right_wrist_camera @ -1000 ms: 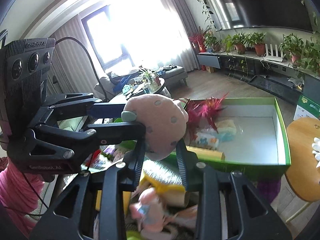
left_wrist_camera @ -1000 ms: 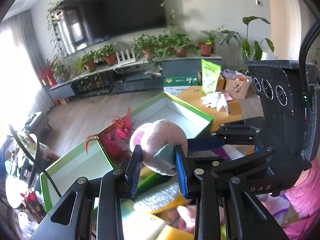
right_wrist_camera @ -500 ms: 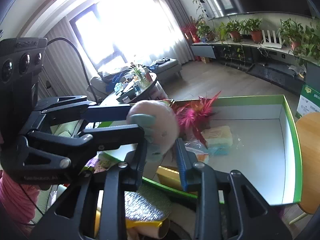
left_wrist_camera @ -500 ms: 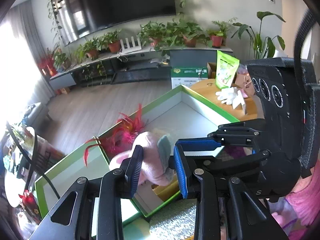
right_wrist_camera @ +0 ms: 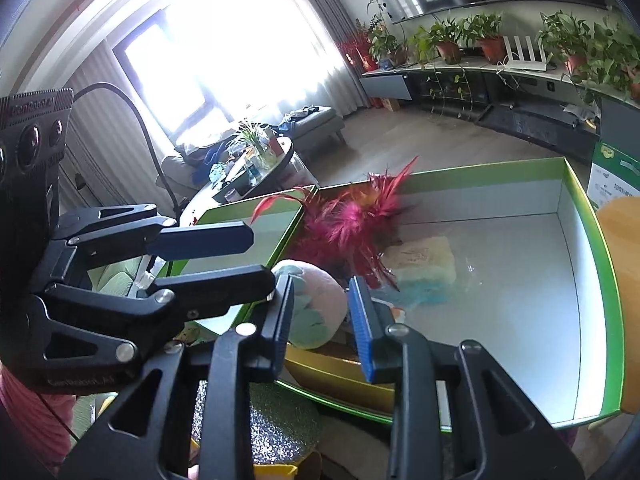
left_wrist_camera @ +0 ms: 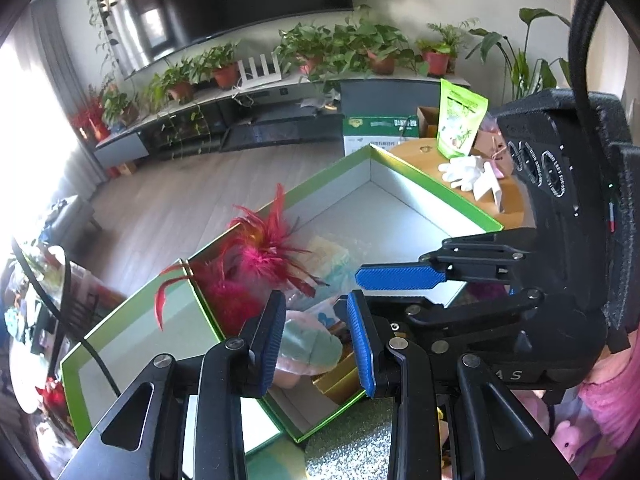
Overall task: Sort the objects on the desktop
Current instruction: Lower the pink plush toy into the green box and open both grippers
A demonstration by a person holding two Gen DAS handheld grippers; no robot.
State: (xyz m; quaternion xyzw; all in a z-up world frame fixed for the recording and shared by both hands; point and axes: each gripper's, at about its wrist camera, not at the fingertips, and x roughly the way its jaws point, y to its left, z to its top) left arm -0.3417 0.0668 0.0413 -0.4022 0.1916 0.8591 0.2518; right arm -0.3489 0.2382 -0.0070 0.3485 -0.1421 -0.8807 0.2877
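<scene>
A: Where is the plush strawberry (right_wrist_camera: 316,304)?

B: Down inside the green box (right_wrist_camera: 596,264), near its front wall, beside the red feathers (right_wrist_camera: 352,224) and a gold box (right_wrist_camera: 332,372).

A: Who grips it?

B: The left gripper (left_wrist_camera: 316,340) has its blue pads half open either side of the toy's green cap; whether they press it I cannot tell. The right gripper (right_wrist_camera: 324,328) likewise straddles it at a middling width, its left pad touching the plush, the other seemingly apart
</scene>
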